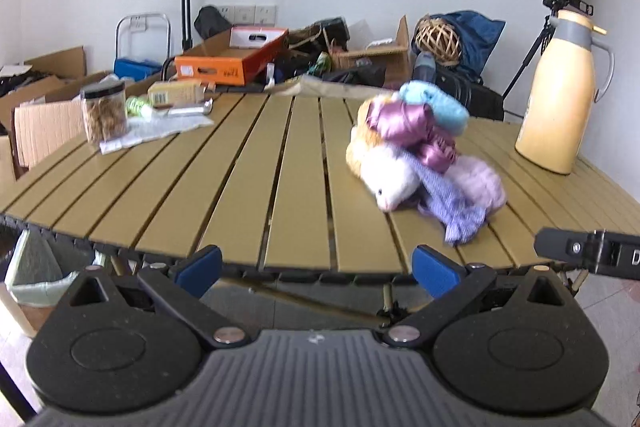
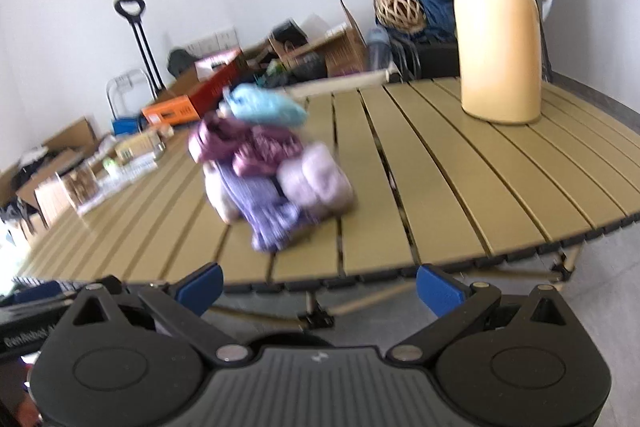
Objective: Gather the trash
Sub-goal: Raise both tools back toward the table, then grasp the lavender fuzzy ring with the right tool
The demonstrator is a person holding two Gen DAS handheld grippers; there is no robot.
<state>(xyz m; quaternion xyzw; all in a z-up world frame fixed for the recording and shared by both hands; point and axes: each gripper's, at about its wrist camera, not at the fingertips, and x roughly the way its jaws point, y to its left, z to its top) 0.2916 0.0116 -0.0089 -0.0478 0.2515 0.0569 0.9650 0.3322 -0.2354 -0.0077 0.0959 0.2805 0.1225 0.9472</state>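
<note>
On the slatted olive table (image 1: 240, 187), trash lies at the far left: a clear crumpled wrapper (image 1: 160, 129), a silver wrapper (image 1: 188, 109), a small green item (image 1: 136, 105) and a tan carton (image 1: 176, 91). They show small and blurred in the right wrist view (image 2: 128, 163). A bin with a pale green liner (image 1: 32, 279) stands on the floor at the left. My left gripper (image 1: 318, 269) is open and empty at the table's near edge. My right gripper (image 2: 320, 287) is open and empty, also off the near edge.
A jar of snacks (image 1: 104, 113) stands by the wrappers. A pile of soft cloths and plush (image 1: 420, 155) (image 2: 272, 171) sits mid-table. A yellow thermos jug (image 1: 560, 91) (image 2: 500, 27) stands at the right. Boxes and bags clutter the floor behind (image 1: 232, 59).
</note>
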